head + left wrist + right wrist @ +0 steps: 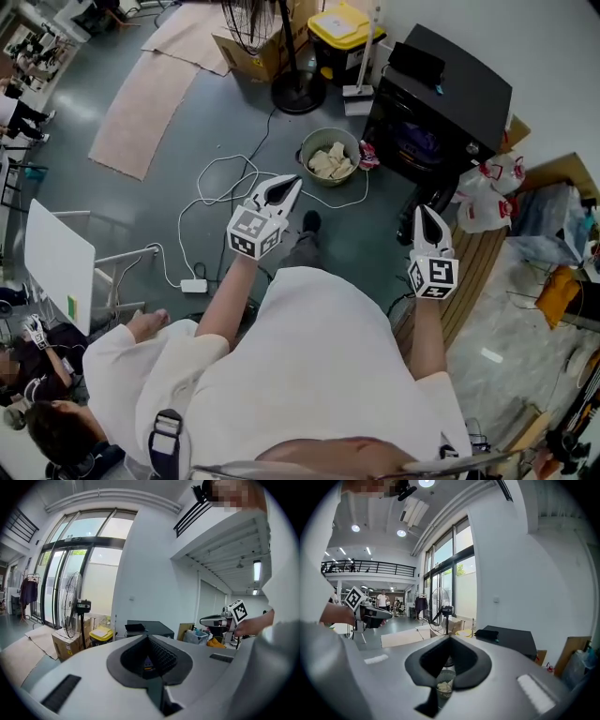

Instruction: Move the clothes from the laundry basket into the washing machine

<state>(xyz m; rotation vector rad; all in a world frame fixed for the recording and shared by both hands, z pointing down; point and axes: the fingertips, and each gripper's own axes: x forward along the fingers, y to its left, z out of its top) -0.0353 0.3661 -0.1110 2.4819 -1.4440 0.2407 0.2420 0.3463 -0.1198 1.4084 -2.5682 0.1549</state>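
Observation:
A round grey-green laundry basket [330,155] holding pale beige clothes [331,162] stands on the grey floor ahead. Right of it is the black washing machine [441,103], its front open on a dark drum [415,145]. My left gripper [289,185] is held out in the air, pointing toward the basket, shut and empty. The right gripper [423,216] hovers in front of the machine, also shut with nothing in it. In the right gripper view the basket [444,686] shows below the closed tips [450,638]. The left gripper view shows the machine [145,629] past its tips [149,638].
A standing fan [298,89], a cardboard box [253,52] and a yellow-lidded bin [342,33] stand behind the basket. White cable and a power strip [194,285] lie on the floor at left. White plastic bags [487,192] sit right of the machine. A seated person [56,431] is at lower left.

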